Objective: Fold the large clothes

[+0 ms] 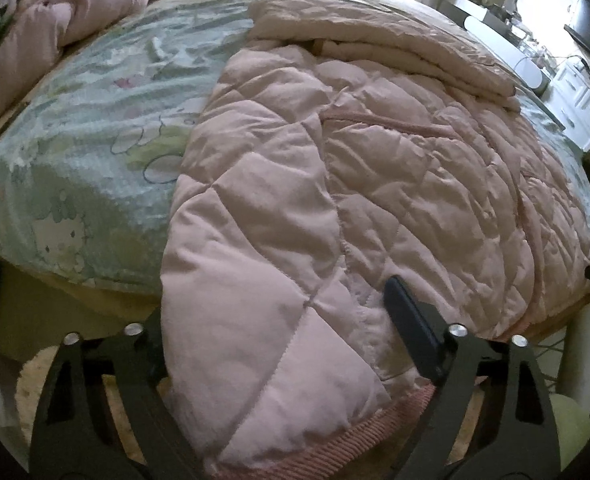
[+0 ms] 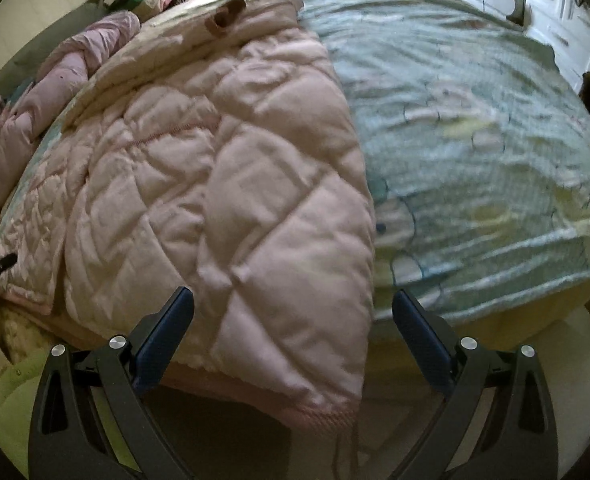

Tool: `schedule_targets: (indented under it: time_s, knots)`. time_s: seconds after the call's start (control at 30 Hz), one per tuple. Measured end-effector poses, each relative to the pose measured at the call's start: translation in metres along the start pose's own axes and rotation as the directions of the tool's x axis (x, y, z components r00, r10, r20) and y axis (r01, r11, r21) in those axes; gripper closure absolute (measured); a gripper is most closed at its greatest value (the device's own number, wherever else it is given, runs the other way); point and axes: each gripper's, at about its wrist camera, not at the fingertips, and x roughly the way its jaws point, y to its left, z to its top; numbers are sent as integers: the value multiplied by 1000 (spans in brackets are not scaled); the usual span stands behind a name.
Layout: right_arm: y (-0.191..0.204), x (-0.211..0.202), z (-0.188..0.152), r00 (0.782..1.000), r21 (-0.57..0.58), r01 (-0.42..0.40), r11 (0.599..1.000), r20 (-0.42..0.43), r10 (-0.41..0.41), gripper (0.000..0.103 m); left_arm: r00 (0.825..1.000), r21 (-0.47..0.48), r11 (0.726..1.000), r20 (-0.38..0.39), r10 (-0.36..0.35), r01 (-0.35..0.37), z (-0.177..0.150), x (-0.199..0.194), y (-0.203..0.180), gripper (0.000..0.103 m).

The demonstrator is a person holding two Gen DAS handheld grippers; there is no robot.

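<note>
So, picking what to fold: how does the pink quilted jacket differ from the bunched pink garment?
The pink quilted jacket lies flat on the green-printed bed; the bunched pink garment is crumpled along its edge. The jacket shows diamond stitching; the garment shows only folds. Both are puffy pink.

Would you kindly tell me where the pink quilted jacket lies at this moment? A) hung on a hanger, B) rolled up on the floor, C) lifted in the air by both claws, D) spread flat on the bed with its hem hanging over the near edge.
D: the pink quilted jacket lies spread on the bed, its ribbed hem over the near edge.
</note>
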Motion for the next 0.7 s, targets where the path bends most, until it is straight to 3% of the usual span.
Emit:
schedule_targets:
  time_s: [0.3, 0.37, 0.4, 0.53, 0.7]
  knots:
    - [-10, 5, -6, 995, 41, -95, 995, 2, 95, 5, 998, -44, 998, 43, -43, 44, 2, -11, 12, 65]
    - [-11, 3, -7, 993, 41, -118, 992, 5, 118, 29, 998, -38, 998, 51, -48, 50, 2, -14, 11, 67]
    - [-10, 1, -7, 990, 39, -143, 989, 3, 143, 36, 997, -34, 998, 53, -48, 49, 2, -15, 10, 67]
    - [-8, 0, -9, 985, 27, -172, 985, 6, 172, 41, 997, -42, 997, 44, -58, 60, 1, -13, 14, 64]
    - [-12, 12, -12, 976, 41, -216, 976, -21, 217, 36, 998, -60, 996, 31, -62, 64, -2, -11, 19, 54]
